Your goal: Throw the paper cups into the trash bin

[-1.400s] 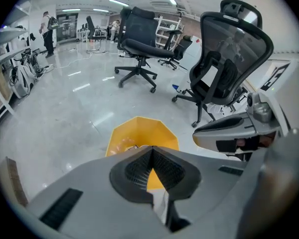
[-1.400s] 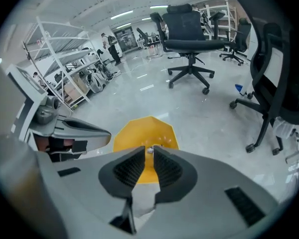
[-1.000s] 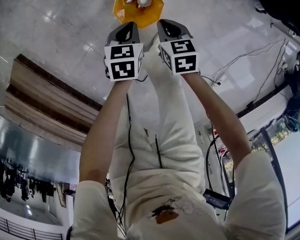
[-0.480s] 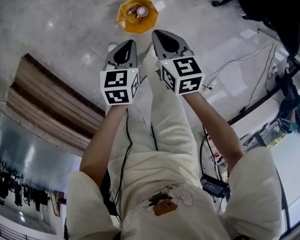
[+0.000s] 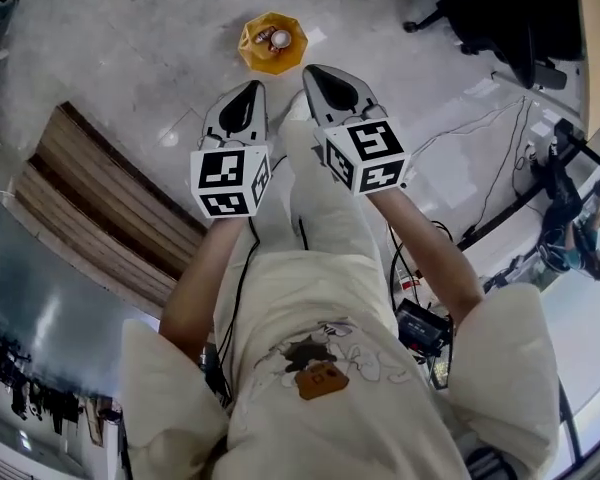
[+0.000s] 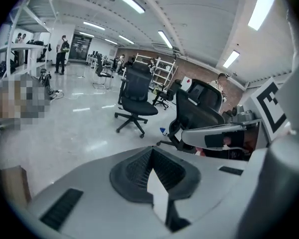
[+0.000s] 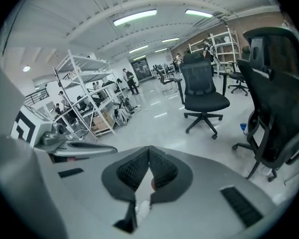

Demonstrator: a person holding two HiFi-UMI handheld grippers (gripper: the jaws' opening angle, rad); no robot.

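An orange trash bin (image 5: 261, 54) stands on the pale floor at the top of the head view, with paper cups (image 5: 279, 38) lying inside it. My left gripper (image 5: 250, 87) and right gripper (image 5: 315, 71) are held side by side in front of the person's body, short of the bin and pointing toward it. Both are shut with nothing between the jaws. In the left gripper view my left gripper (image 6: 151, 150) has its pads meeting; in the right gripper view my right gripper (image 7: 149, 150) looks the same. Neither gripper view shows the bin or any cup.
A brown wooden strip (image 5: 100, 203) runs along the floor at left. Black office chairs (image 5: 500, 18) stand at the upper right, and cables (image 5: 500, 158) trail across the floor at right. Both gripper views show more chairs (image 6: 135, 96), metal shelving (image 7: 82, 91) and distant people.
The bin has shrunk and slid toward the top of the head view, so it lies farther off. Both grippers have stayed side by side, shut.
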